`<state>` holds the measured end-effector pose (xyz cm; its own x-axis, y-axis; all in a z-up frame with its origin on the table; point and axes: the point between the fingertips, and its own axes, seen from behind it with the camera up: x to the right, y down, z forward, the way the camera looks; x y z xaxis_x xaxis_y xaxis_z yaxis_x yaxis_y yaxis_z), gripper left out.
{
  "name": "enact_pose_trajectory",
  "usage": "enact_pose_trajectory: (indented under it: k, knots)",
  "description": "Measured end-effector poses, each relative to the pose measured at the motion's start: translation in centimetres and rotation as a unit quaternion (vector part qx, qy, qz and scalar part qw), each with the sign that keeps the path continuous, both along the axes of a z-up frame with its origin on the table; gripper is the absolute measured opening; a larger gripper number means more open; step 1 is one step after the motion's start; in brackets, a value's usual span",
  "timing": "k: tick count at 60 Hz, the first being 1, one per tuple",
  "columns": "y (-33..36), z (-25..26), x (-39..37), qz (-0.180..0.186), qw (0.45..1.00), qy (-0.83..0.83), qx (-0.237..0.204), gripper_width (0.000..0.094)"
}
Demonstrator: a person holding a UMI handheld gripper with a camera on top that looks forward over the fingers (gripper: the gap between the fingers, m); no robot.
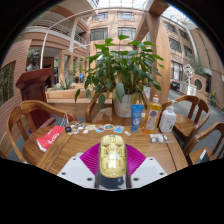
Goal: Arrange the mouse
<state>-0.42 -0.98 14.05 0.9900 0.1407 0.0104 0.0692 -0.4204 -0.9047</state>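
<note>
A pale yellow translucent mouse sits between my fingers, its nose pointing away from me. Both magenta pads press against its sides, and it is held above the wooden table. My gripper is shut on the mouse. The mouse's rear end is hidden by the gripper body.
A large potted plant stands at the table's far edge. Beside it are a blue box, a yellow carton and a clear plastic bottle. A red item lies at the left. Wooden chairs surround the table.
</note>
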Motion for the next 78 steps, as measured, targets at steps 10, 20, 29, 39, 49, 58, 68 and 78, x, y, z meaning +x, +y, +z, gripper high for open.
enact_pose_trajectory:
  k: [10, 20, 29, 39, 49, 58, 68, 78]
  knots:
    - [-1.5, -10.4, -2.2, -0.002, 0.997, -0.019, -0.081, 0.0344]
    - [-2.4, -14.9, -2.7, -0.014, 0.992, -0.018, -0.124, 0.0435]
    - [-3.5, -13.8, -2.5, -0.019, 0.992, -0.025, -0.122, 0.0719]
    - [-7.2, -7.8, -2.3, -0.037, 0.995, -0.046, -0.08, 0.0868]
    - [-12.9, -1.7, -3.7, -0.041, 0.997, -0.046, -0.045, 0.0852]
    - [-18.2, 2.0, -4.2, -0.046, 0.998, -0.047, -0.024, 0.0853]
    - [-22.7, 3.6, -4.4, -0.052, 0.997, -0.05, -0.017, 0.0852]
    - [-25.3, 3.9, -4.4, -0.055, 0.997, -0.047, -0.021, 0.0852]
